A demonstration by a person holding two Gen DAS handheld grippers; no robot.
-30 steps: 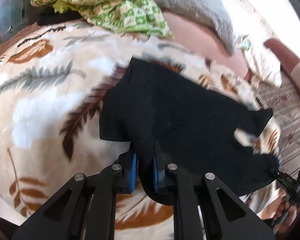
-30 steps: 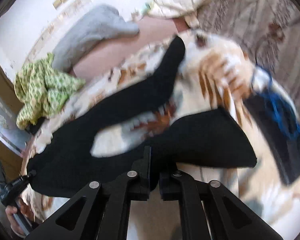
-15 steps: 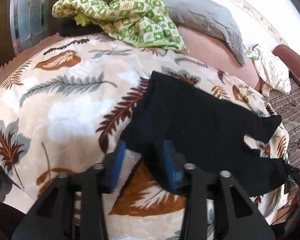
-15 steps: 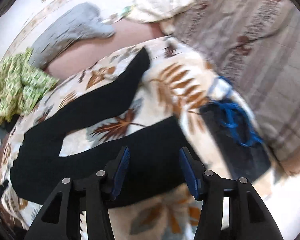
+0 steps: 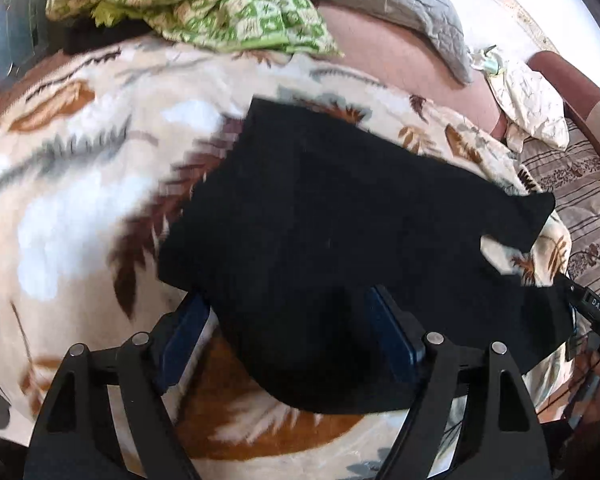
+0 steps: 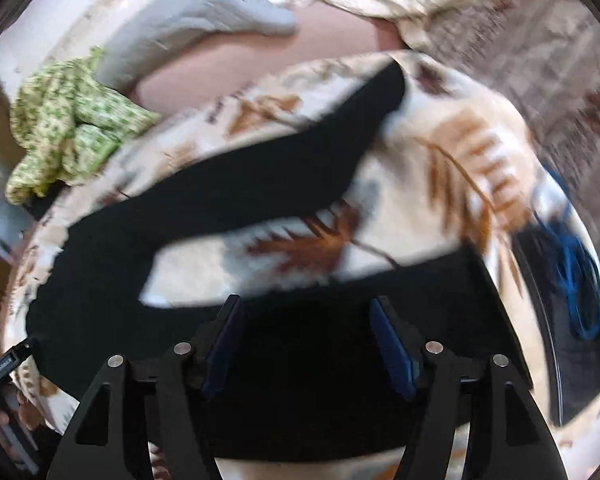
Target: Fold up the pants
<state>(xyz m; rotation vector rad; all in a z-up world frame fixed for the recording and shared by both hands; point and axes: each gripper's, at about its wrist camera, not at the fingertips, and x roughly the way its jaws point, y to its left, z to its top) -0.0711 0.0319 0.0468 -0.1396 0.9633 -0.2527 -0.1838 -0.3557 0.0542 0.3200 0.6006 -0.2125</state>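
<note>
I have the black pants (image 5: 340, 208) lying flat on the leaf-print blanket (image 5: 80, 184), waist end to the left and the two legs splayed apart toward the right. At the far left edge a green patterned cloth (image 5: 204, 4) sits bunched, well clear of the work.

My left gripper (image 5: 288, 332) hangs over the near edge of the waist end, jaws wide apart and holding nothing; the fabric runs between and under the fingers without being pinched.

Over on the right, my right gripper (image 6: 304, 344) is above the near leg (image 6: 380, 320), jaws likewise spread with no cloth caught. The far leg (image 6: 300, 160) angles away to the far right, with bare blanket showing between the two legs.

I judge this as the spread-out stage: the garment is laid down but no fold is made. Next I would need to close both sets of jaws on the near edge and carry that leg over onto the far one, keeping the two grips level so the seam lands straight.
</note>
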